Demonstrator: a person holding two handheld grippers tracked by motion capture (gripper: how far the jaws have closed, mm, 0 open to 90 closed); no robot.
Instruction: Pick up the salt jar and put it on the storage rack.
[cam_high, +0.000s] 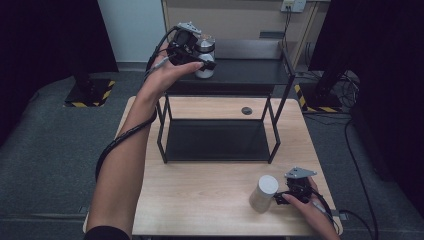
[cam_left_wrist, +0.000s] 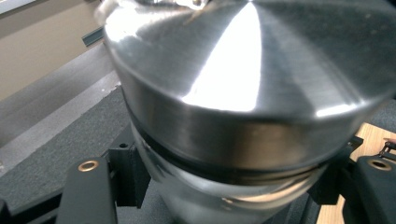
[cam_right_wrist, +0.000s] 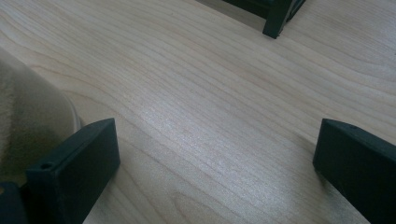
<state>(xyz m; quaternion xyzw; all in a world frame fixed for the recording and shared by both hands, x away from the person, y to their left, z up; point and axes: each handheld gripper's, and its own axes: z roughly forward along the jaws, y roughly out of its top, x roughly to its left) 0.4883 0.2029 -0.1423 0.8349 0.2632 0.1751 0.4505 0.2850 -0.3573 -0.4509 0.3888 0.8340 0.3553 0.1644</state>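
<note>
Pale wood-grain counter (cam_high: 210, 195) with a black two-tier metal rack (cam_high: 220, 100) sitting toward 12 o'clock, dark carpet all round. Up on the rack's top shelf the left gripper (cam_high: 197, 62) has its fingers clamped on a shiny brushed-steel canister (cam_high: 206, 50), round with a smooth domed lid. Down at 5 o'clock the right gripper (cam_high: 282, 197) rests with fingers spread wide, holding nothing, just beside a beige fuzzy-looking cylinder (cam_high: 264, 192).

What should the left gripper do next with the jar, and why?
Probably lower it a little and open. The left gripper is shut on the jar, which sits at the shelf, top tier; whether its base rests there is unclear.
</note>
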